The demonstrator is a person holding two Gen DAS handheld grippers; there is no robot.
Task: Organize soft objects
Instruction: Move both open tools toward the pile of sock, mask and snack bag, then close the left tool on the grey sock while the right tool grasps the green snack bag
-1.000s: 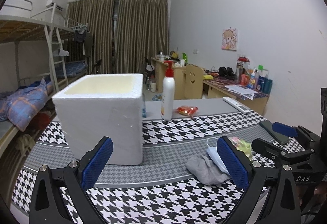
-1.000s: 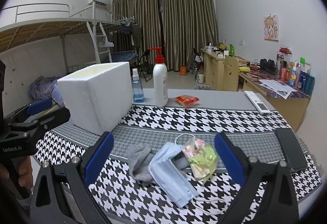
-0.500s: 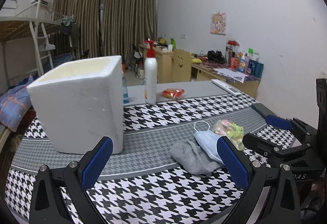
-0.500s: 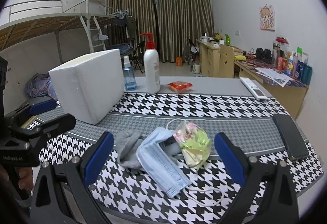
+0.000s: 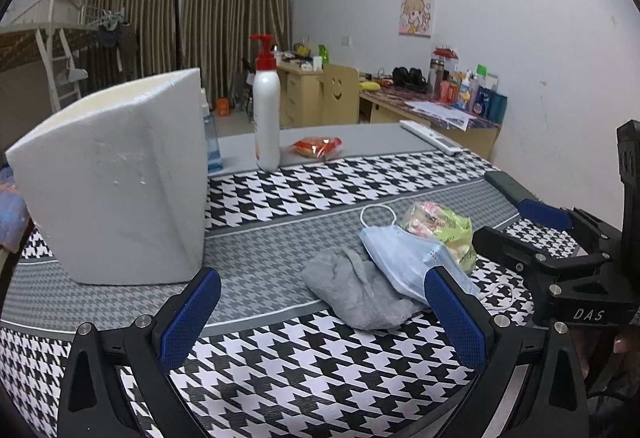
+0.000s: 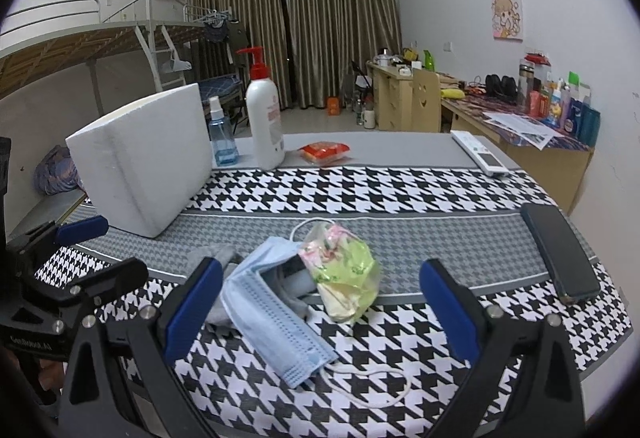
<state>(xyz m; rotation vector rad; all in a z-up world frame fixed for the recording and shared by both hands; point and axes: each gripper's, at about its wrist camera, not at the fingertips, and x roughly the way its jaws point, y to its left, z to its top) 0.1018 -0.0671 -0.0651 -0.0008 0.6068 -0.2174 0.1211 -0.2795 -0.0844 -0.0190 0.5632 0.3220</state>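
Soft items sit in a small pile on the grey band of the houndstooth tablecloth [image 6: 400,194], near the front edge. Grey sock [image 5: 356,292]: crumpled, matte knit, leftmost of the pile, partly under the mask. Pale blue face mask [image 6: 276,314]: pleated, lying slantwise over the sock, one white ear loop trailing toward the front edge, the other arched behind. Clear plastic pouch [image 6: 346,274] with pink and yellow-green contents: touching the mask on its right side, puffy and wrinkled. White foam box [image 5: 120,182]: stands upright to the left of the pile, well apart from it; open top not visible from this height. Behind it a blue spray bottle [image 6: 222,134] and a white pump bottle [image 6: 264,118] with red head; an orange packet [image 6: 324,152] just beside them. Dark phone [image 6: 560,254] lies at the right. Left gripper [image 5: 320,312]: blue pads spread wide, empty, low before the sock. Right gripper [image 6: 320,312]: spread wide, empty, framing mask and pouch
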